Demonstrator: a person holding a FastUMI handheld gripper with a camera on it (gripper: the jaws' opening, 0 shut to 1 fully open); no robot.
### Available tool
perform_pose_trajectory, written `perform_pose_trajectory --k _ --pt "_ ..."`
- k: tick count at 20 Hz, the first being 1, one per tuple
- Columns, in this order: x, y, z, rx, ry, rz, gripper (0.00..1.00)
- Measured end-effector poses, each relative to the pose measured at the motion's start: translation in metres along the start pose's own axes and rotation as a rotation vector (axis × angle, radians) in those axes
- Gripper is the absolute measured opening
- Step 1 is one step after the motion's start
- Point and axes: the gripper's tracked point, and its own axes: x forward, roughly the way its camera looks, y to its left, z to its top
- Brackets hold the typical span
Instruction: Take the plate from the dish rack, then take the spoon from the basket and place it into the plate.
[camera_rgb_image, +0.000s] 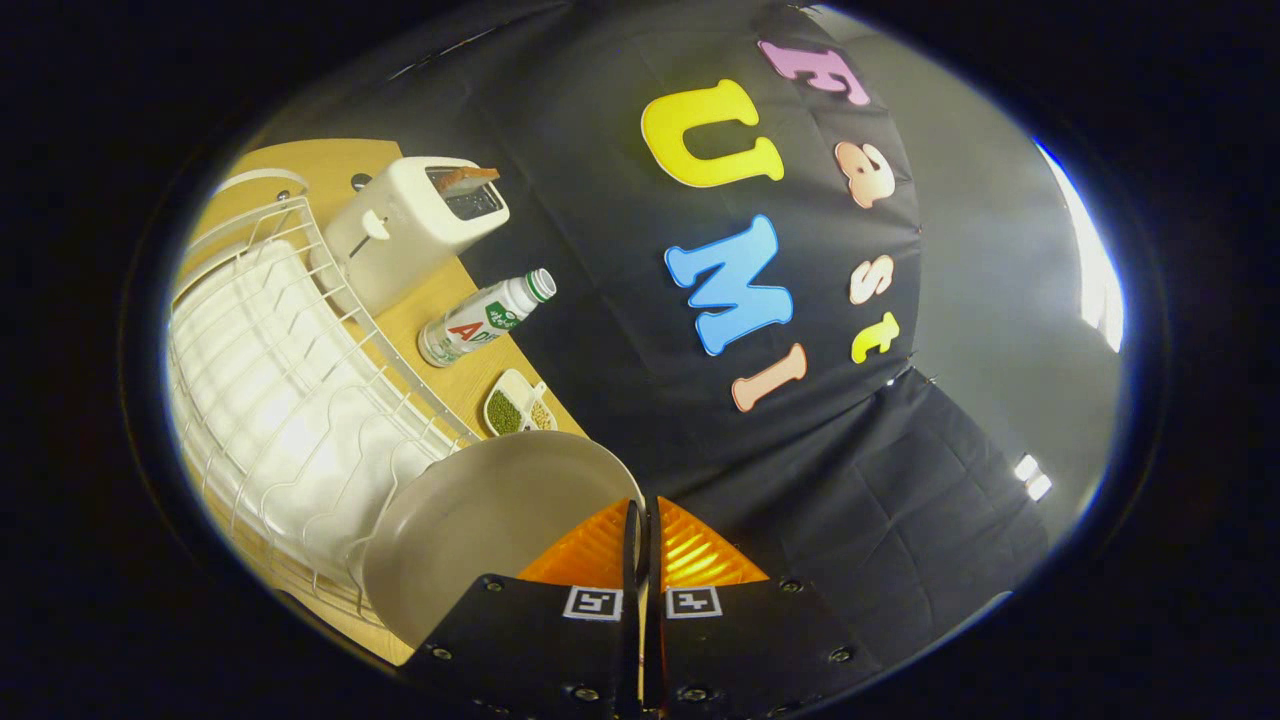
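Jaws nip the plate (490, 520) rim beside the "AD" bottle (480, 320).

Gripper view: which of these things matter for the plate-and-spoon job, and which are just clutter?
Job:
- round grey plate, edge clamped between the shut fingers of the gripper
- white wire dish rack

Clutter:
- white toaster holding toast
- white plastic bottle, lying down
- small divided dish of beans

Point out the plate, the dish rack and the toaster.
plate (480, 530): gripper view, on its inner face, rim pinched in the shut claw (641, 520).
dish rack (290, 400): gripper view, on its wire side.
toaster (400, 235): gripper view, on its side wall.
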Motion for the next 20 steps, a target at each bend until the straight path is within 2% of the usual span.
perform_pose_trajectory --k 2,5,14,20 --pt "0.000 -0.016 0.005 -0.079 -0.035 -0.071 0.02" --pt "-0.001 -0.023 0.011 -0.087 -0.062 -0.083 0.02" --pt "-0.038 -0.067 -0.041 0.084 0.025 -0.091 0.02" --pt "-0.089 -0.067 -0.086 0.162 0.043 -0.043 0.02"
